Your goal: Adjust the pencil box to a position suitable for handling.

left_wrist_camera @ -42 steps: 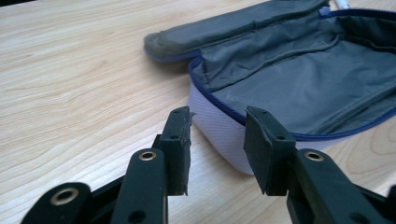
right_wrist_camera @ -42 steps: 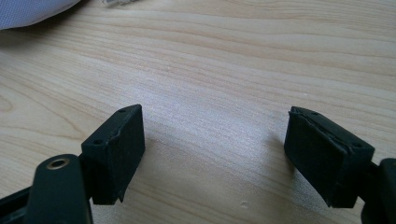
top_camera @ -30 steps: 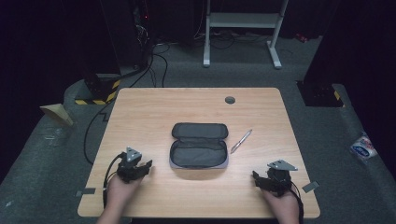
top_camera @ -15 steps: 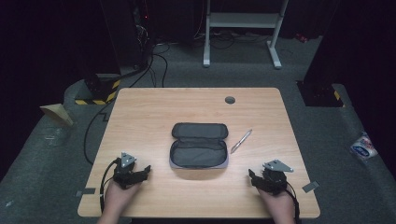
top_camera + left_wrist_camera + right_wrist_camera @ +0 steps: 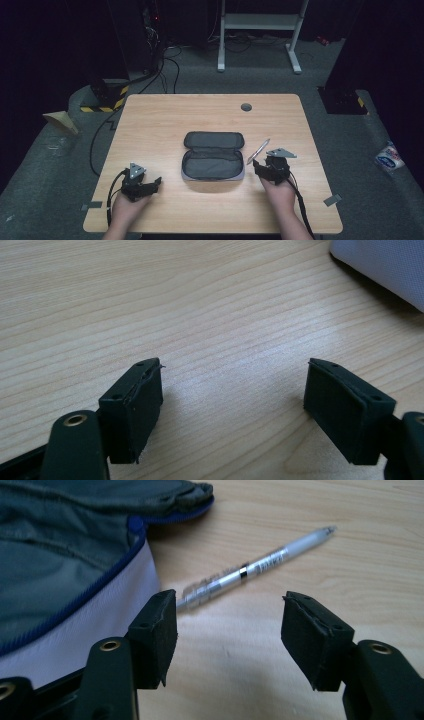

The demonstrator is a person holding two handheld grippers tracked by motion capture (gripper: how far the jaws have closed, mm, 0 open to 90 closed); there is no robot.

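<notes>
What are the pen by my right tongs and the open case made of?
Pen: looks like frosted translucent plastic with a glossy clear grip and a thin metal-looking ring. Case: apparently soft grey fabric inside, creased, with a blue zipper edge and a smooth pale outer wall, maybe synthetic.

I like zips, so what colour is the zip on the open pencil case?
Blue. The zip edges the pencil case; the right gripper view shows it best.

From above, the pen (image 5: 258, 151) beside the open pouch (image 5: 213, 156) is too small for its print to be read, and the right gripper (image 5: 264, 167) covers its near end. In the right gripper view the pouch (image 5: 60, 555) runs off the left edge, and the pen's lettering blurs.
</notes>
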